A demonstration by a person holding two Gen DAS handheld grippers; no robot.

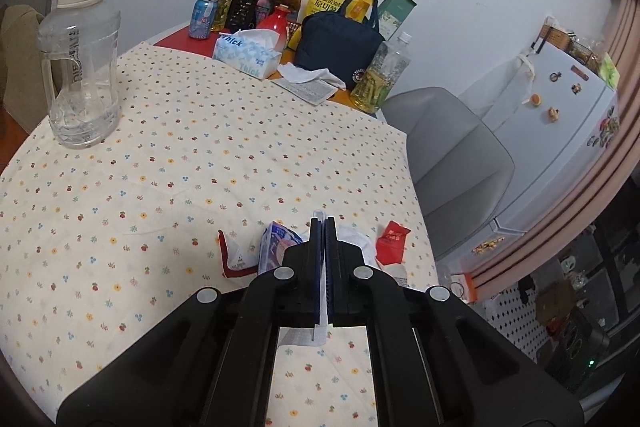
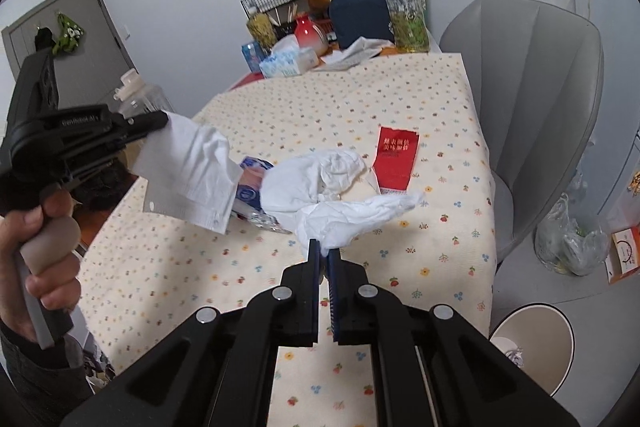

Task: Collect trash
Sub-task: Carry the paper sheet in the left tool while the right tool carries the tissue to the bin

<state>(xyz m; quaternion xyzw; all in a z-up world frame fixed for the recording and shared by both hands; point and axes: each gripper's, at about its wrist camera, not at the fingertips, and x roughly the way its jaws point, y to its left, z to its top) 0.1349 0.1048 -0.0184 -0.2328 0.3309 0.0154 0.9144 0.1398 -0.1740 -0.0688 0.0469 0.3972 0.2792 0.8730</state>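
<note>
The left gripper (image 2: 162, 119) is pinched tight on a flat white tissue (image 2: 188, 171), which hangs in the air above the table (image 2: 440, 115). The right gripper (image 2: 325, 253) is pinched tight on a crumpled tissue (image 2: 320, 183). Most of that one looks like it lies on the cloth, with only its near end in the jaws.

More trash sits on the table near the person. There is a red wrapper (image 2: 396, 159) just to the right of the crumpled tissue. A blue pack (image 2: 252, 187) lies to the left, partly under both tissues. Another small red and white wrapper (image 1: 236, 255) lies left of the blue pack.

A white bin (image 2: 532, 343) stands on the floor at the near right, below the table edge.

I think the job now is to lift both tissues and carry them to that bin. To do it well, keep both jaws squeezed the whole way, because tissue is thin and can slip or tear. Lift the crumpled one straight up so it does not drag the red wrapper or the blue pack along. Let go only when each gripper is right over the bin.
</note>
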